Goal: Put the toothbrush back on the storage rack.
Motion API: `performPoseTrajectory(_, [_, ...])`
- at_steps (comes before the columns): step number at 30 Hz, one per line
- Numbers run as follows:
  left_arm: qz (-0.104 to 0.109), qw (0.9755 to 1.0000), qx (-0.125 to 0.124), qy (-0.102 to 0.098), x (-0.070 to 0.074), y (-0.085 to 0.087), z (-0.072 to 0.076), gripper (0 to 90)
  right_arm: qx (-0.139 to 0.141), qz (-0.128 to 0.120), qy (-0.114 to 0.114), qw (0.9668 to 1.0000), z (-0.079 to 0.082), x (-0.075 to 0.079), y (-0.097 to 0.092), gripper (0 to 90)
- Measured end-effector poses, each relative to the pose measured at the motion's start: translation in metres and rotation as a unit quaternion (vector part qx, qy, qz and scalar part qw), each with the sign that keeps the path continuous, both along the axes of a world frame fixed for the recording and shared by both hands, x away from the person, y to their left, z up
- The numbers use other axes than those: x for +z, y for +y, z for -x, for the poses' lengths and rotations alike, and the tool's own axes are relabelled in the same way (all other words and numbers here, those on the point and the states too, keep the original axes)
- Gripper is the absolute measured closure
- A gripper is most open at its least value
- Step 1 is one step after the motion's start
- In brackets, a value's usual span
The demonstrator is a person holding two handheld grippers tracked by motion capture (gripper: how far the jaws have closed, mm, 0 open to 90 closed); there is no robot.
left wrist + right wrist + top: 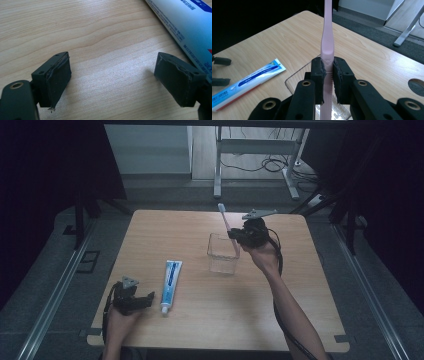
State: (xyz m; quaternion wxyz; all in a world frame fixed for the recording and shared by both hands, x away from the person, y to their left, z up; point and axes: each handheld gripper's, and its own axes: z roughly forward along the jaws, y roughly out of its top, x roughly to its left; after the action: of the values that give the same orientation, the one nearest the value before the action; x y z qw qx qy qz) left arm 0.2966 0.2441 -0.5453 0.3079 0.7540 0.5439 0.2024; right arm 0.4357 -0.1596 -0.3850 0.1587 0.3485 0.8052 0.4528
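Item: pink toothbrush (229,227), clamped by our right hand-held gripper (239,236) above the clear plastic cup (223,254), bench (200,320) centre. Left hand-held gripper (145,299) agape, toothpaste tube (170,279) at its 1 o'clock. Risk: off-centre release tips the light cup.

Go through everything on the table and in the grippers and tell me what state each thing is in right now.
Toothbrush: pink, upright, clamped in the right gripper, lower end in the cup.
Clear cup: upright on the table, open top.
Toothpaste tube: lying flat, cap toward the person, untouched.
Right gripper: jaws shut on the toothbrush handle.
Left gripper: jaws open, holding nothing, low over the table beside the tube.
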Motion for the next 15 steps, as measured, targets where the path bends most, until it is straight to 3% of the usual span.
performPoseTrajectory(15, [0.0,1.0,0.0,-0.001,0.0,0.0,0.0,13.9,-0.01,0.014,-0.006,0.9998,-0.011,-0.016,0.011,79.2])
